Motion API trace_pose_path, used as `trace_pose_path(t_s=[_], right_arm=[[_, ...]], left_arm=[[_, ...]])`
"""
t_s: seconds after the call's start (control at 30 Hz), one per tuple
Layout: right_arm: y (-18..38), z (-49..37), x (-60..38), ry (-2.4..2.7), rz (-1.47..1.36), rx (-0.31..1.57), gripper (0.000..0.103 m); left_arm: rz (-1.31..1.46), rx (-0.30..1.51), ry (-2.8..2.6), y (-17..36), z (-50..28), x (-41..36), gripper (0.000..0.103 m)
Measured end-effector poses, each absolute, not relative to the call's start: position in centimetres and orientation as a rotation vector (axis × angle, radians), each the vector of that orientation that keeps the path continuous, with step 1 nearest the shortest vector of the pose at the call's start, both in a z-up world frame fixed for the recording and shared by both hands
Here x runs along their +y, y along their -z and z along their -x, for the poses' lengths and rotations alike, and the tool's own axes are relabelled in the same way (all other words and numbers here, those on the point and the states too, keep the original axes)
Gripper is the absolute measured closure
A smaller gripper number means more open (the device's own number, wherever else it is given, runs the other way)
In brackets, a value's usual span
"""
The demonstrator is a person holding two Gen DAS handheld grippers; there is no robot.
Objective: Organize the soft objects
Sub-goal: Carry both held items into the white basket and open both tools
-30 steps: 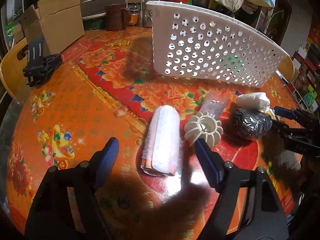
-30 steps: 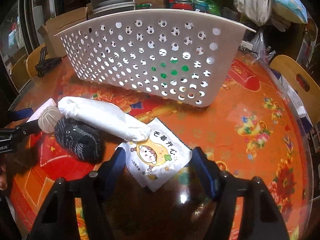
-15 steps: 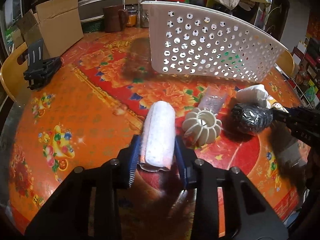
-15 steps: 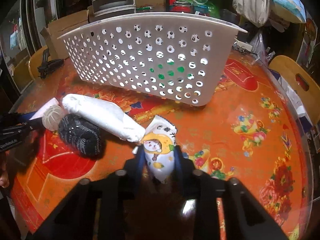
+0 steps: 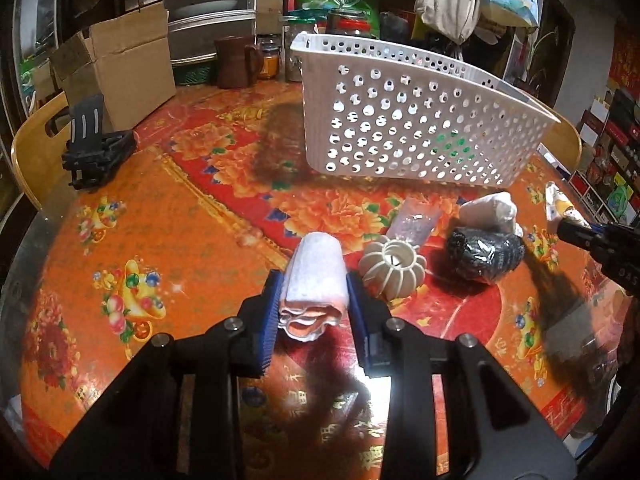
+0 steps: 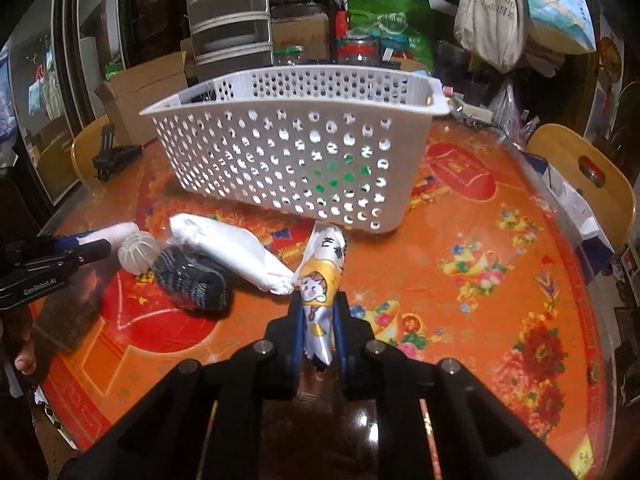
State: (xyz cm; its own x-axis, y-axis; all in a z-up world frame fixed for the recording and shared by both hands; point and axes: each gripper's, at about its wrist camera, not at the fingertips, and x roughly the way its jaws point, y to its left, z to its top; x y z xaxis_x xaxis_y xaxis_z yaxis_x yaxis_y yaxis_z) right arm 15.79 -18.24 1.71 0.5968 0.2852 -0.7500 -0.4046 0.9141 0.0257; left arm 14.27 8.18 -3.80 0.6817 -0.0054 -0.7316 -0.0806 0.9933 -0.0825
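Observation:
My left gripper is shut on a rolled pink-white towel and holds it above the table. My right gripper is shut on a white cartoon-print packet, lifted off the table. A white perforated basket stands behind; it also shows in the right wrist view. On the table lie a black knitted roll, a white soft bundle, a cream ribbed pumpkin-shaped piece and a clear small bag.
A round table with a red-orange flowered cover. A cardboard box, a brown jug and jars stand at the back. A black gripper stand sits at far left. Wooden chairs ring the table.
Both grippers closed, the left on the towel roll and the right on the packet, then lifted them off the table. The packet was squeezed from flat into a narrow fold.

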Motion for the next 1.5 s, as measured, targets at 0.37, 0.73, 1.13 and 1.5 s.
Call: trace_pose_path(t_s=[0.37,0.73,1.13,1.5], right_arm=[[-4.6,-14.6,-19.4,-0.423,0.119,0.780,0.091],[-8.2,-14.2,-19.7,-0.450,0.095,0.711,0.091],[-13.0,-17.1,-18.5,-0.459,0.118,0.656,0.091],[-13.4,-25.2,-16.0,-0.425,0.145,0.755,0.091]], left_arm=[[0.112,0.723,-0.054,0.5,-12.3,7.9,0.074],[0.077,0.611,-0.032,-5.6,-11.6,6.0,0.074],[0.079,0.537,0.029,-13.0,-15.4,4.3,0.074],[0.047,0.631,0.039,-14.2,-26.1,2.2,0.074]])
